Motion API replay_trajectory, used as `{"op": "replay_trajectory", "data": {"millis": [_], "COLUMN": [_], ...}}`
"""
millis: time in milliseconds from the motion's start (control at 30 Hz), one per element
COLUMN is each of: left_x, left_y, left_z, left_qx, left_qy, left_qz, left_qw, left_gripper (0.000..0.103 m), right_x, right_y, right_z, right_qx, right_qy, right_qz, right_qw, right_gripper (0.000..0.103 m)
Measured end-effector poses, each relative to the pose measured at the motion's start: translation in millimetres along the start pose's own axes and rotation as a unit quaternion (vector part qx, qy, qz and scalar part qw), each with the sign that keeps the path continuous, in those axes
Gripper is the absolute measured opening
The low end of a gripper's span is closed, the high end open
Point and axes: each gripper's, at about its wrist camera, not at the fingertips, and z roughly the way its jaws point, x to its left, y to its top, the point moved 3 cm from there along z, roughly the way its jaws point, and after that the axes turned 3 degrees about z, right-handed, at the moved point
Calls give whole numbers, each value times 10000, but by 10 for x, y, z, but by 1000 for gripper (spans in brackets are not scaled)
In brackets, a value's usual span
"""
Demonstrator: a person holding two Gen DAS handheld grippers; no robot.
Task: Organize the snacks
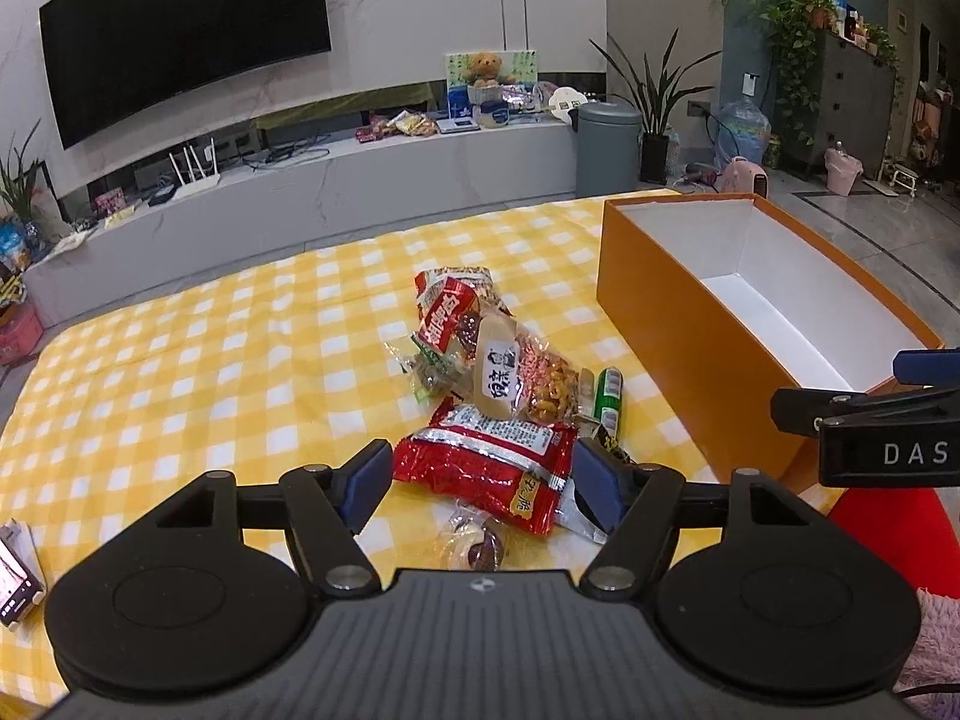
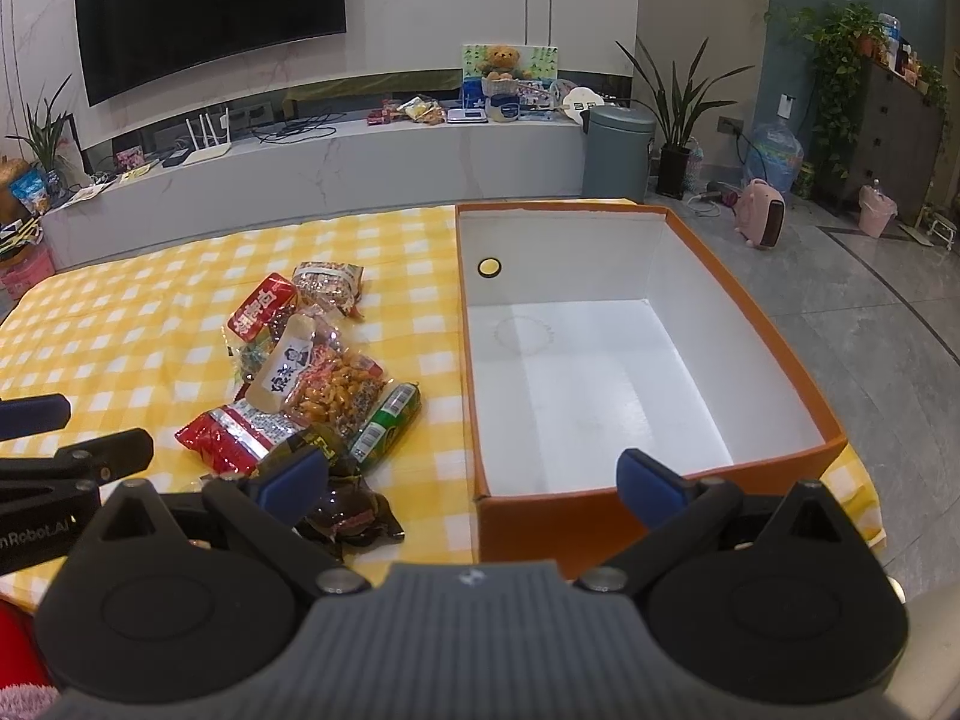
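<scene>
two handheld grippers over a yellow-and-white checked tablecloth (image 1: 210, 348); one loose heap of snack packets at its centre, one open orange cardboard box with a white inside (image 2: 600, 396) just beside the heap at 3 o'clock — nothing in it yet.

item 1 — left gripper (image 1: 480, 480): blue-padded jaws spread wide, straddling a red-and-silver foil snack packet (image 1: 486, 468) at the heap's 6 o'clock edge; pads either side, not yet pinching.

item 2 — right gripper (image 2: 474, 480): jaws wide, holding nothing, poised over the near wall of the box.

item 3 — rest of heap: clear bag of orange fried snacks with a pale label (image 2: 330, 387); green wrapped roll (image 2: 387, 426) at the heap's 3 o'clock; dark glossy packet (image 2: 354, 510) nearest the right gripper; red packet with white lettering (image 1: 447, 315) and a speckled pouch (image 2: 330, 285) toward 12 o'clock.

handling note, by judgement: step in hand looks like the first pick. close on the foil packet across its short width, near the middle, so it hangs level; foil is slippery, so squeeze fully before lifting. lift straight up to clear the small clear-wrapped sweet (image 1: 474, 540) beneath its near edge, then carry toward 3 o'clock and lay it flat against the box's far wall, leaving floor space for the rest.
</scene>
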Motion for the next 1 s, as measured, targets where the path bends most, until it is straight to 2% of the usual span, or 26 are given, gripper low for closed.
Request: {"op": "replay_trajectory", "data": {"millis": [1000], "left_x": [11], "left_y": [-33], "left_z": [12], "left_qx": [17], "left_qy": [-33], "left_qz": [-20], "left_qw": [10000], "left_gripper": [80], "right_x": [9], "right_y": [-32], "right_z": [1], "right_qx": [48], "right_qy": [22], "right_qz": [-26], "right_qw": [10000], "right_gripper": [100]}}
